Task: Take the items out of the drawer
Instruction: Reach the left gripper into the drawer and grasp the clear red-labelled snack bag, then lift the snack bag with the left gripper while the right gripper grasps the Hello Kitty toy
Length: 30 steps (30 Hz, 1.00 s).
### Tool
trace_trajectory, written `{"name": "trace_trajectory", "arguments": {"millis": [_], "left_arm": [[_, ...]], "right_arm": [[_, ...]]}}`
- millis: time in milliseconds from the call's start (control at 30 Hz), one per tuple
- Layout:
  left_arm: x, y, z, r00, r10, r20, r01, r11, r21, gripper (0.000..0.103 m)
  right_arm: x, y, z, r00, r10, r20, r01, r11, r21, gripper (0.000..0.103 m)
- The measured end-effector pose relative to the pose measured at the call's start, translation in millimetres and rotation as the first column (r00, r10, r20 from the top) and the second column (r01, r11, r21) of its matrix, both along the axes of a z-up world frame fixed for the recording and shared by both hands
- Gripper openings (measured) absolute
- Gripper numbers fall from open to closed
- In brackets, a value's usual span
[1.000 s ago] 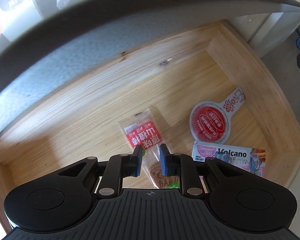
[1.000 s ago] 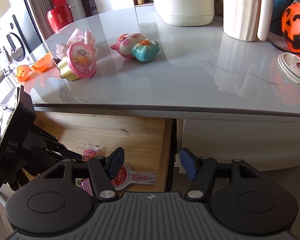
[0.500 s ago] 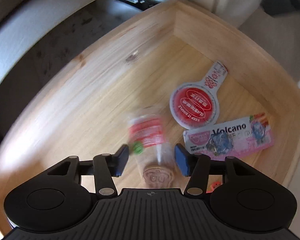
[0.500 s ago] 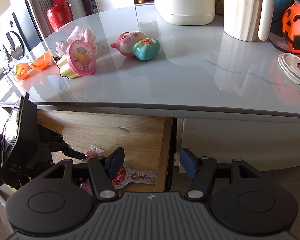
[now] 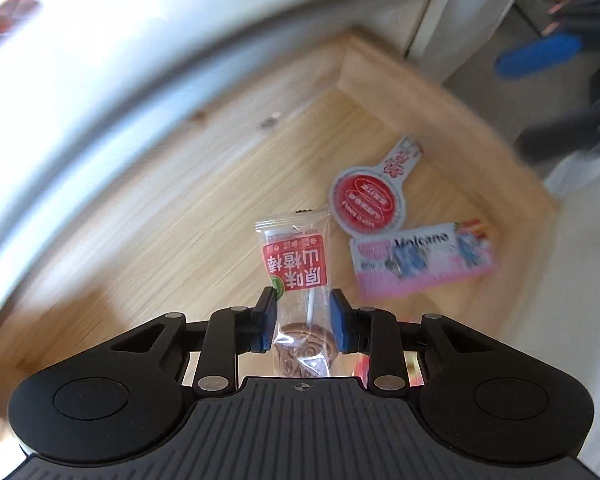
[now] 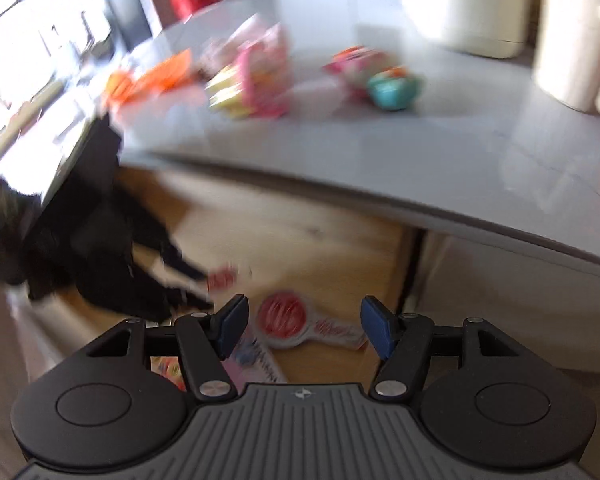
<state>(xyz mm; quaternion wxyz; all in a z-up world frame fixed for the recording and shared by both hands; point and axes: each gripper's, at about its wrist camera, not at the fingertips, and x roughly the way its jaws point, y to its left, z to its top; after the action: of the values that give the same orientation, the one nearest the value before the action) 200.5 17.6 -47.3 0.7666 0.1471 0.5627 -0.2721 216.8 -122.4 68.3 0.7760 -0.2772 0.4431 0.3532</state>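
The wooden drawer [image 5: 180, 220] stands open under the grey counter. My left gripper [image 5: 303, 308] points down into it. Its jaws are closing, and its blue pads press both sides of a clear lollipop packet [image 5: 296, 264] with a red label. The packet looks sharp against the blurred drawer, so it hangs from the gripper above the floor. A round red-lidded pack [image 5: 366, 200] and a pink Volcano pack [image 5: 420, 260] lie at the drawer's right end. My right gripper [image 6: 303, 322] is open over that end with nothing between its fingers. The right wrist view also shows the left gripper [image 6: 112, 264], dark and blurred.
The grey counter [image 6: 420, 152] overhangs the back of the drawer. On it are a pink and yellow toy [image 6: 248, 80], a teal toy [image 6: 394, 88], orange pieces [image 6: 148, 80] and a white jug [image 6: 572, 52]. White cabinet fronts [image 5: 432, 24] lie to the right of the drawer.
The left jaws widened over the lollipop packet, then closed on its sides. The gripper has risen with the packet. The right wrist view has rolled and blurred, with the gripper over the same spot.
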Motion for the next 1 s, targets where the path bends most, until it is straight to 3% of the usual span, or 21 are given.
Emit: {"name": "trace_trajectory", "arguments": {"millis": [100,200,333,433,600,767,800,933,1000], "left_arm": [[-22.7,31.2,21.4,0.998,0.052,0.030,-0.049,0.995,-0.088,0.032],[-29.4,58.2,28.7,0.990,0.131,0.044,-0.122,0.979,-0.162,0.032],[-34.1,81.5,34.4,0.975,0.210,0.069,-0.193,0.961,-0.199,0.032],[-38.3,106.9,40.2,0.955,0.282,0.091,-0.259,0.943,-0.208,0.032],[-48.8,132.8,22.7,0.923,0.377,0.076,-0.350,0.906,-0.239,0.032],[-56.4,153.2,20.0,0.904,0.423,0.068,-0.391,0.880,-0.269,0.032],[-57.1,154.1,18.1,0.901,0.427,0.072,-0.395,0.879,-0.268,0.032],[-55.7,149.7,18.5,0.904,0.419,0.083,-0.381,0.880,-0.284,0.032],[-56.0,146.6,19.5,0.908,0.407,0.096,-0.366,0.885,-0.286,0.032]], "right_arm": [[-11.6,27.6,-13.0,0.993,0.109,-0.036,-0.113,0.984,-0.136,0.063],[-11.6,61.1,-33.3,0.976,0.130,-0.178,-0.164,0.967,-0.196,0.063],[-6.9,105.2,-72.7,0.914,-0.039,-0.404,-0.083,0.956,-0.281,0.063],[-9.1,125.7,-97.8,0.863,-0.167,-0.477,-0.025,0.929,-0.370,0.063],[8.7,127.4,-131.4,0.766,-0.484,-0.424,0.230,0.821,-0.522,0.063],[14.8,124.6,-149.8,0.674,-0.637,-0.375,0.373,0.731,-0.572,0.063],[12.2,125.2,-153.8,0.669,-0.645,-0.370,0.372,0.721,-0.585,0.067],[4.0,133.1,-159.2,0.709,-0.631,-0.314,0.344,0.698,-0.628,0.065],[3.6,129.5,-159.5,0.700,-0.646,-0.305,0.353,0.685,-0.637,0.065]]}}
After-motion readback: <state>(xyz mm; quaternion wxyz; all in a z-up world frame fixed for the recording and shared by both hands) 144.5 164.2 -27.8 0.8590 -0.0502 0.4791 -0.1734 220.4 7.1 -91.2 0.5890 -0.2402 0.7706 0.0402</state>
